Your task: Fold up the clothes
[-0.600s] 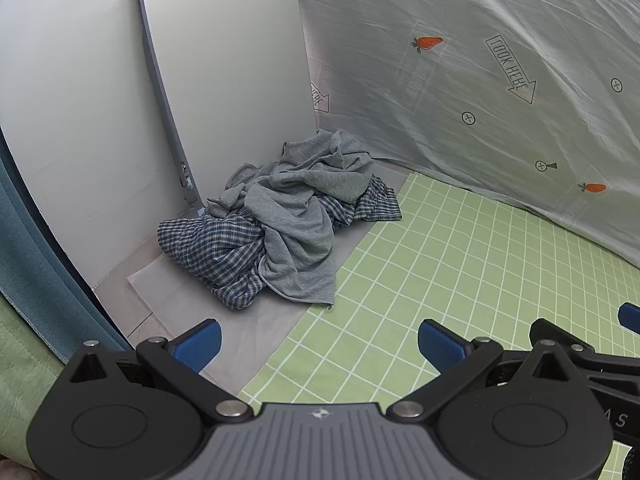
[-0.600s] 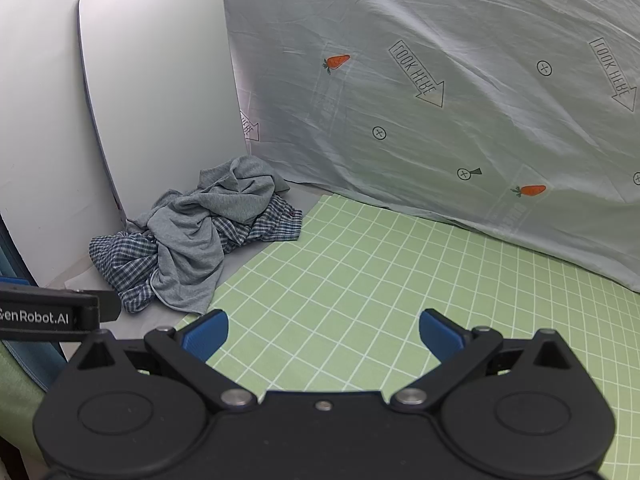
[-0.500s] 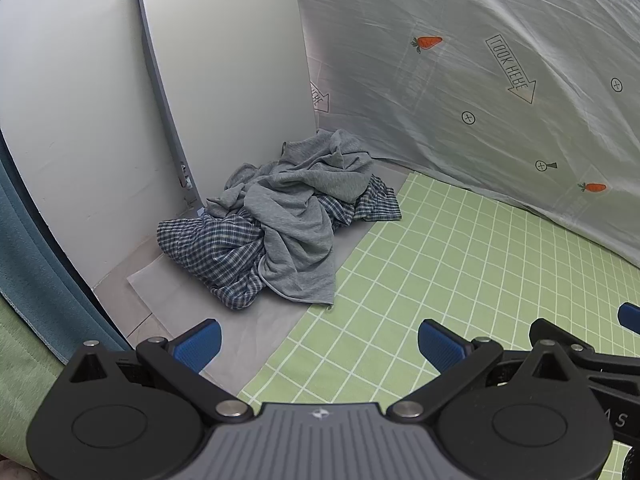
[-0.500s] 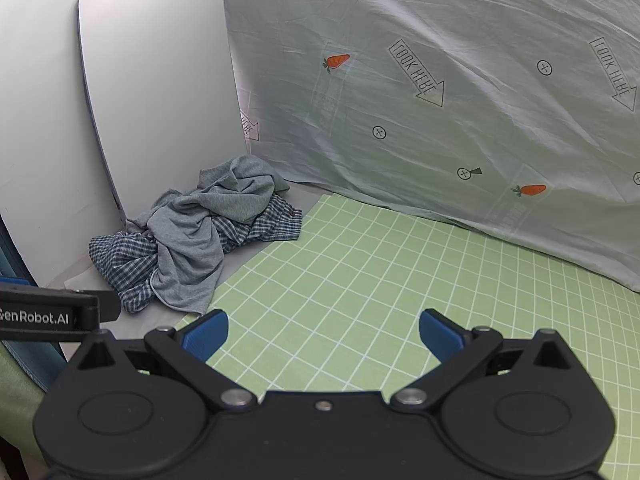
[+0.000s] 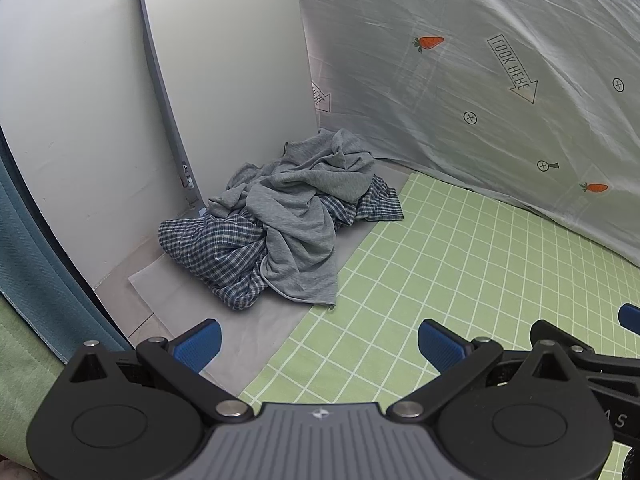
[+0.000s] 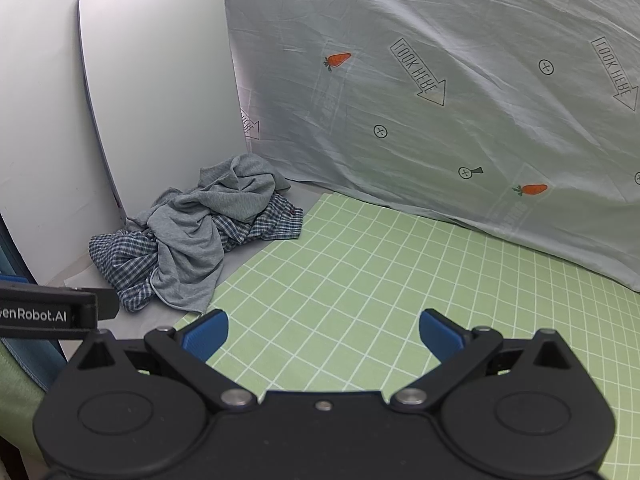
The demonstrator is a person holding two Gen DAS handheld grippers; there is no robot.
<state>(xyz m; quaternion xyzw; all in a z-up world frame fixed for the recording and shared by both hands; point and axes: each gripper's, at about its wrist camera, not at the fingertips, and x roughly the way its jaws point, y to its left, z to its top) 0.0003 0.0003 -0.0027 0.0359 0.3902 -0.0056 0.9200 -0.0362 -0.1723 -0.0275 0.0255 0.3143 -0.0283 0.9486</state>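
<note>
A crumpled grey garment [image 5: 300, 216] lies on top of a blue-and-white checked garment [image 5: 216, 252] in a heap in the far left corner; the heap also shows in the right wrist view, grey [image 6: 192, 236] over checked [image 6: 120, 264]. My left gripper [image 5: 318, 346] is open and empty, hovering short of the heap. My right gripper [image 6: 322, 334] is open and empty over the green grid mat [image 6: 380, 272], to the right of the heap. The left gripper's body [image 6: 48, 314] shows at the left edge of the right wrist view.
A white rounded board [image 6: 160, 92] leans on the wall behind the heap. A pale sheet with carrots and arrows [image 6: 440, 100] hangs along the back. A grey sheet [image 5: 248, 340] lies under the heap. A blue curtain [image 5: 36, 272] hangs at left.
</note>
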